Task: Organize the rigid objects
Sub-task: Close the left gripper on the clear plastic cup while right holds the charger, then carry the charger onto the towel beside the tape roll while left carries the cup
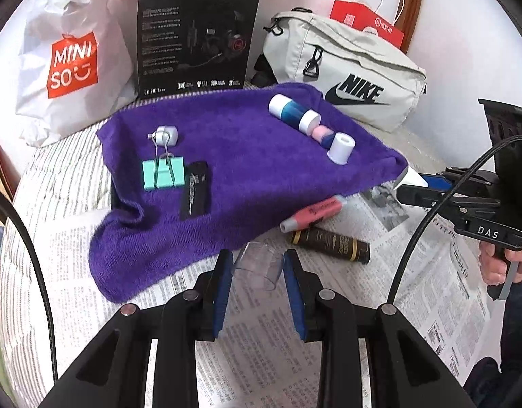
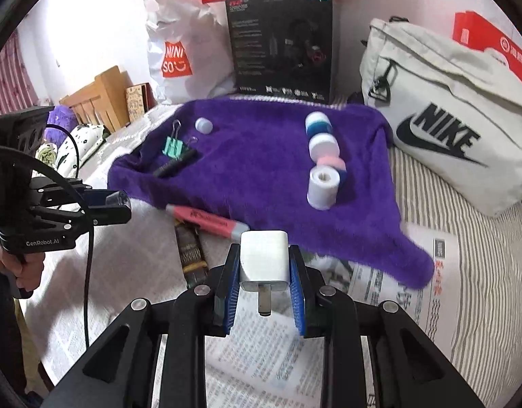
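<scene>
R jaws (image 2: 265,272) tight on 1 white charger (image 2: 265,258); L jaws (image 1: 257,268) gripping 1 clear cap (image 1: 259,267).

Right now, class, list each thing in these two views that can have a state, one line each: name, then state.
left gripper: shut on a clear plastic cap
right gripper: shut on a white charger plug, prongs toward the camera
purple towel: spread flat, front edge rumpled
green binder clip: lying on the towel, handles folded out
pink highlighter: lying on newspaper, capped
dark tube: lying beside the highlighter
white cylinder: upright on the towel
</scene>
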`<action>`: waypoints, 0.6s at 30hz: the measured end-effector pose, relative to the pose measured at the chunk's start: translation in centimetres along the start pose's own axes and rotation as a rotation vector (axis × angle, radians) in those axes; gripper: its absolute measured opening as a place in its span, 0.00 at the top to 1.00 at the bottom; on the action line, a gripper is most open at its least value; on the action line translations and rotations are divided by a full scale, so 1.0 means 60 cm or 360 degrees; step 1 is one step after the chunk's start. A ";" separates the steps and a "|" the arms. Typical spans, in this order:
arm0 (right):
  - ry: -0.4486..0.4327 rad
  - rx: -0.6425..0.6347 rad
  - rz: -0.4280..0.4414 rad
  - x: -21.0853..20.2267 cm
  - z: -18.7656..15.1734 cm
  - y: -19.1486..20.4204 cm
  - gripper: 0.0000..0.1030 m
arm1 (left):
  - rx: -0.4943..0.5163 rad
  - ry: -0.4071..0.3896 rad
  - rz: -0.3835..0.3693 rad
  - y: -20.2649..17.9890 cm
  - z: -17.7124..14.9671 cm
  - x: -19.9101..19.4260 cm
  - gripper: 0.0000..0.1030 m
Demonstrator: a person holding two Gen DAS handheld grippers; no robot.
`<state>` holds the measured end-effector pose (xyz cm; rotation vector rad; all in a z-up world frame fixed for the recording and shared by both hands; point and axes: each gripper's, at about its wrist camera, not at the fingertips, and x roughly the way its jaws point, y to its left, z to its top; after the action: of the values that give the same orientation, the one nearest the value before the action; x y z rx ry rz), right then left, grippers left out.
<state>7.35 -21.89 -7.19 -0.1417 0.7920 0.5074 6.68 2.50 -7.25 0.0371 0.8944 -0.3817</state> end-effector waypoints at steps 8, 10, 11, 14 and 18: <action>-0.0033 0.0009 -0.0016 0.011 0.042 -0.014 0.74 | 0.0014 -0.0032 0.0026 0.010 0.037 -0.009 0.71; -0.0019 0.0024 -0.0040 0.018 0.050 -0.026 0.74 | 0.0014 -0.0036 0.0027 0.012 0.045 -0.008 0.71; -0.0016 0.0033 -0.0050 0.022 0.054 -0.032 0.74 | 0.0013 -0.0037 0.0023 0.013 0.048 -0.006 0.71; 0.0017 0.0070 -0.0082 0.034 0.062 -0.054 0.74 | 0.0005 -0.0036 0.0018 0.017 0.059 0.001 0.72; 0.0071 0.0094 -0.0114 0.052 0.067 -0.077 0.74 | -0.0008 -0.0025 0.0003 0.022 0.070 0.014 0.71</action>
<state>14.03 -23.50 -6.93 -0.1266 0.8420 0.4137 10.79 2.64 -5.41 0.0305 0.8798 -0.3773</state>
